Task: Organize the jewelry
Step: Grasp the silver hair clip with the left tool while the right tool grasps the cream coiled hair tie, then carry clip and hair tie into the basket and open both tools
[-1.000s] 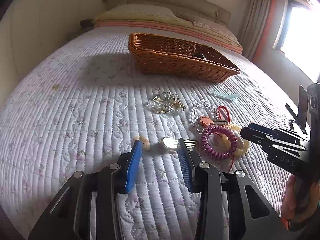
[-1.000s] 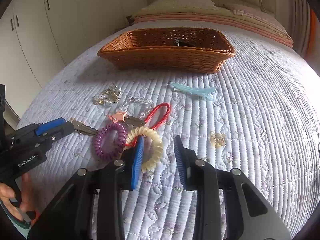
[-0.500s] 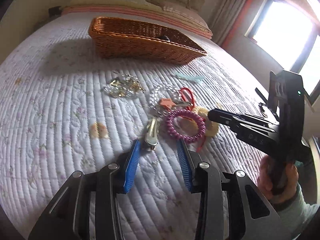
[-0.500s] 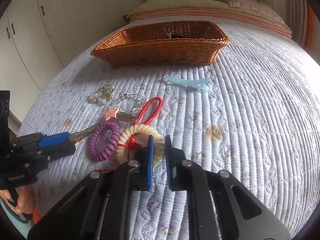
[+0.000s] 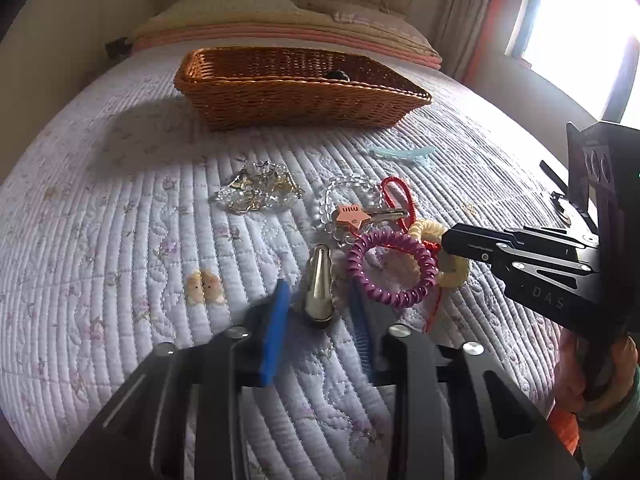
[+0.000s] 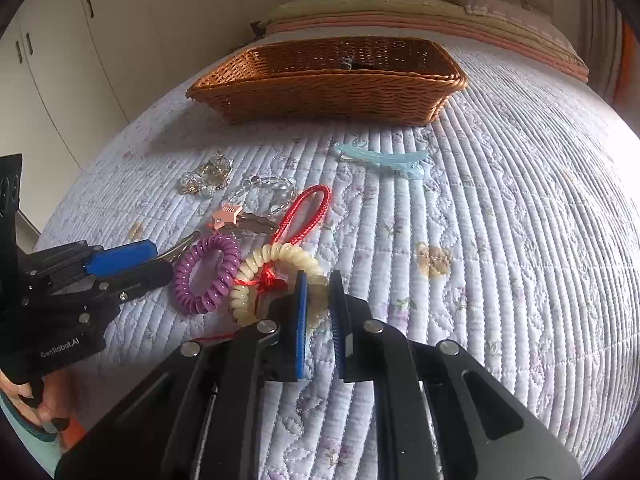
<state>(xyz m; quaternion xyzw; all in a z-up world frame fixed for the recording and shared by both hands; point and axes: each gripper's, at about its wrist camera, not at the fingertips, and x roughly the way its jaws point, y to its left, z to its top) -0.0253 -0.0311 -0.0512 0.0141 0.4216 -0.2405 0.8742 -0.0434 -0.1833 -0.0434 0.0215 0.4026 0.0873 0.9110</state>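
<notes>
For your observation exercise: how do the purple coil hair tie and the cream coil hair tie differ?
The purple coil hair tie lies free on the quilt; the cream coil hair tie is pinched in the right gripper. Only the cream one has red cord knotted on it. Both are spiral loops lying side by side.

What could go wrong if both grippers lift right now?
1. The right gripper is shut on the cream coil tie; its red cord lies across the star clip, so lifting may drag neighbours.
2. The left gripper is closing around the silver clip, which may slip or snag the purple coil tie beside it.
</notes>
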